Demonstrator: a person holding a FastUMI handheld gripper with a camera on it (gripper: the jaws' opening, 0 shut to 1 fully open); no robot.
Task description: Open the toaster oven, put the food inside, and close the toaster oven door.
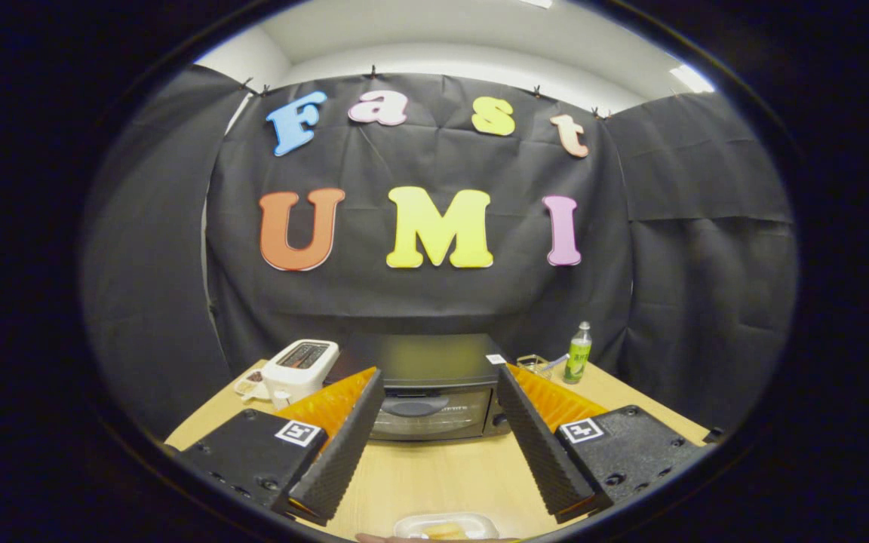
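A black toaster oven [430, 385] stands on the wooden table [434, 471] straight ahead, beyond my fingers, its glass door shut with the handle across the top of the door. My gripper [438, 381] is open and holds nothing; its fingers frame the oven door from a distance. Below the fingers, at the near edge of the table, a clear container [446, 525] holds a pale piece of food.
A white pop-up toaster [299, 369] sits left of the oven, with a small plate [251, 385] beside it. To the oven's right stand a clear glass [534, 365] and a green bottle [578, 353]. Black cloth walls close the booth behind.
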